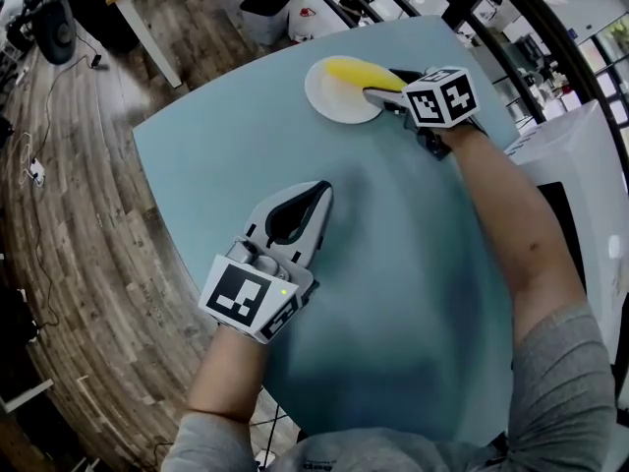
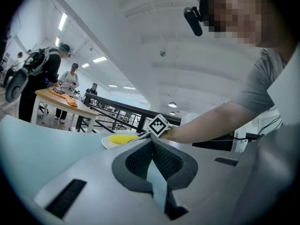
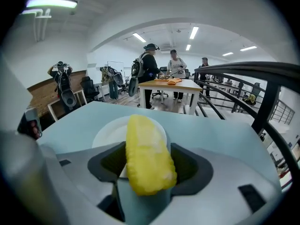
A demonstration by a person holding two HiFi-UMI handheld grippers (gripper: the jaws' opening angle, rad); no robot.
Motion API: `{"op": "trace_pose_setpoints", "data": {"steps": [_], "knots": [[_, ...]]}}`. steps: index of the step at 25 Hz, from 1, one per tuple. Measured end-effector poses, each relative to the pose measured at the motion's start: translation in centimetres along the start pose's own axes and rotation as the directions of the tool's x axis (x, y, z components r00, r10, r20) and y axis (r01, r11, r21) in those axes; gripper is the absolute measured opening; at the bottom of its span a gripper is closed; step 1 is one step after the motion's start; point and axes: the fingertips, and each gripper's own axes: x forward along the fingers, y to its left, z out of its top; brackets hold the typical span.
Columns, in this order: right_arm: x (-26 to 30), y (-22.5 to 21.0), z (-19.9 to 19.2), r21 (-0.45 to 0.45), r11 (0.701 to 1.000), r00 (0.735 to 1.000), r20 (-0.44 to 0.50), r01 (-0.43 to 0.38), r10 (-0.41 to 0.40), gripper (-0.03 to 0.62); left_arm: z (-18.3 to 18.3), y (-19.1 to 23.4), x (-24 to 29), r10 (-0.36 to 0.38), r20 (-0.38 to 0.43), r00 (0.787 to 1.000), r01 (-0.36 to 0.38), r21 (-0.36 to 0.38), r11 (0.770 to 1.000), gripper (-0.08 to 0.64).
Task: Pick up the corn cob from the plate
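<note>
The corn cob (image 3: 147, 161) lies lengthwise on the plate (image 3: 107, 136), its near end reaching over the plate's rim toward me. I see no sign that it has left the plate, so I count the pick as not yet made.

My right tool (image 1: 378, 84) has its tip over the near side of the plate and is angled down onto it. In the right gripper view its jaws stand wide apart with the cob between them, one pad close against each flank. I cannot make out a real squeeze on the cob, so I read this as straddling it, not gripping it.

My left tool (image 1: 319, 197) is well apart from the plate, on the side nearer me. Its jaws are pressed together with nothing in them, and it points level across the worktop (image 1: 413, 264). It has no part in the grasp as things lie.

By my reckoning the approach and the lining-up are done, since the cob sits squarely in the gap. What is left is to close the right tool on the cob until the pads bite, then raise it clear of the plate. The cob looks rounded and stubby, so I would want the pads well along its sides before lifting.
</note>
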Motion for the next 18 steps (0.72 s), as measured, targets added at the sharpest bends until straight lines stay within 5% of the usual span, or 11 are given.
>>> {"op": "trace_pose_setpoints", "data": {"steps": [6,18], "knots": [[-0.8,0.0,0.8,-0.082,0.995,0.998,0.026,0.054,-0.052,0.272,-0.6,0.2,0.1,0.004,-0.012,1.000,-0.004,0.008,1.000,0.018],[-9.2,2.9,6.7,-0.145,0.983,0.992,0.081,0.112,-0.101,0.262,4.9,-1.4,-2.0,0.026,0.032,0.999,-0.028,0.042,0.999,0.018]]}}
